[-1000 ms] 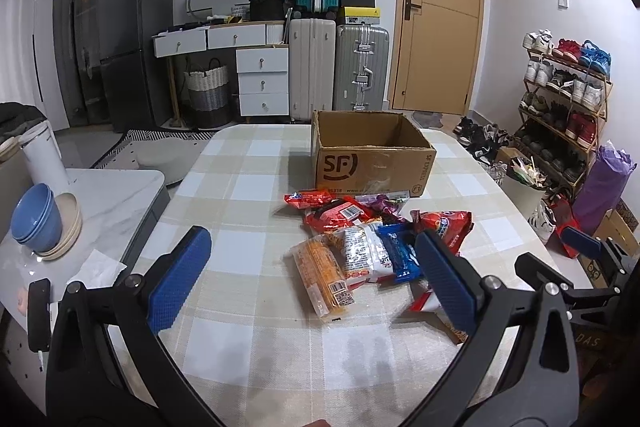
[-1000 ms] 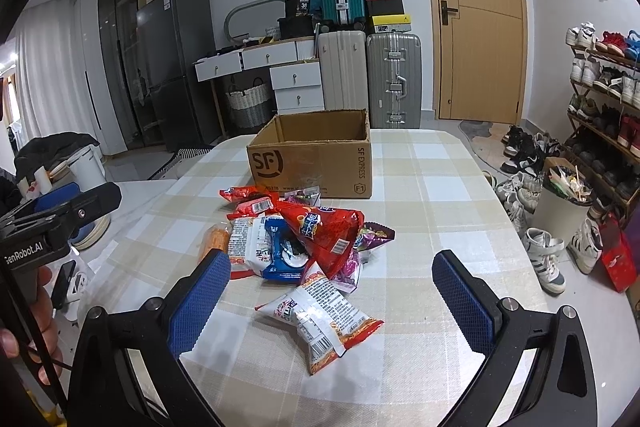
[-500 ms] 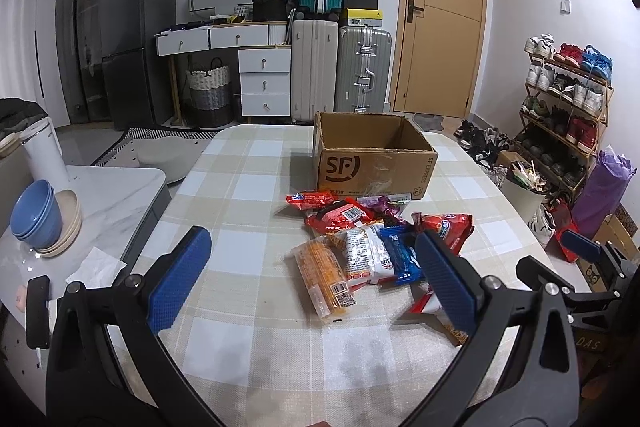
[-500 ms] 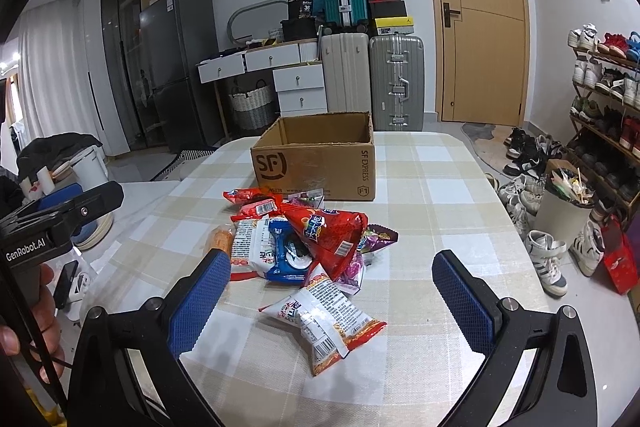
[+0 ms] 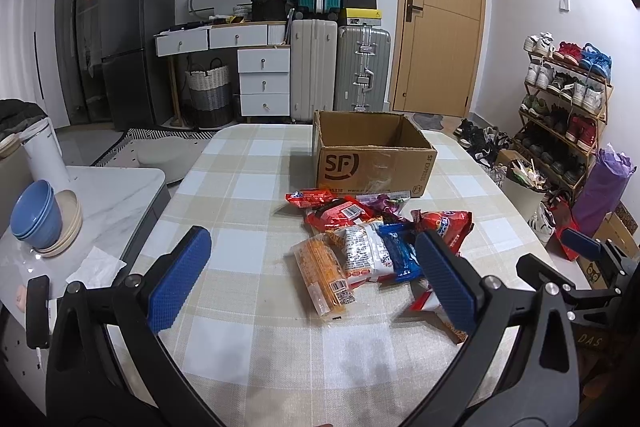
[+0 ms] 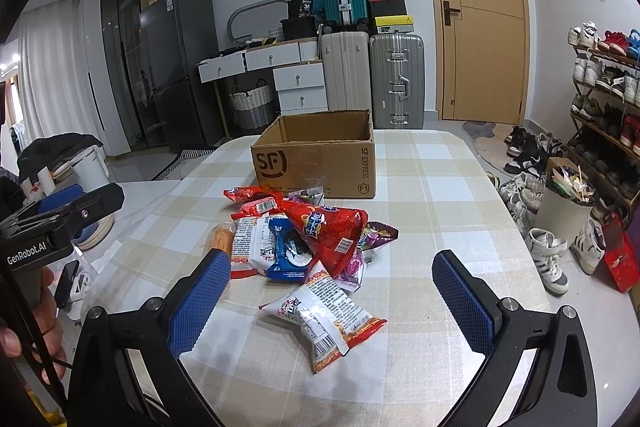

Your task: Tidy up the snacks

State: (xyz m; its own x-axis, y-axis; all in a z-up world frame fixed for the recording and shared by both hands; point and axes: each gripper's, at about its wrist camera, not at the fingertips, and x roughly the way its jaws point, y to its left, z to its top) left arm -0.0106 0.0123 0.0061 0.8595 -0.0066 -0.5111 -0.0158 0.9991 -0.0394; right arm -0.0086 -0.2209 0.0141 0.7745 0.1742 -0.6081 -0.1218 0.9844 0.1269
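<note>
A heap of snack packets lies on the checked tablecloth in front of an open, empty cardboard box (image 5: 372, 157) (image 6: 316, 163). In the left wrist view the nearest is an orange packet (image 5: 322, 277), beside a white one (image 5: 360, 255) and a blue one (image 5: 400, 251). In the right wrist view a white and red packet (image 6: 328, 315) lies closest, behind it a big red bag (image 6: 324, 231) and a blue packet (image 6: 288, 251). My left gripper (image 5: 312, 285) is open above the table, short of the orange packet. My right gripper (image 6: 332, 301) is open around the white and red packet.
A side counter at the left holds blue bowls (image 5: 36, 217), a white jug (image 5: 42, 155) and a tissue. Beyond the table's right edge are a shoe rack (image 6: 604, 99), a bin (image 6: 568, 207) and shoes. Suitcases (image 5: 316, 71) and drawers stand at the far wall.
Both views have crept slightly forward and lower toward the snack heap. Both grippers stay open and nothing on the table has moved.
</note>
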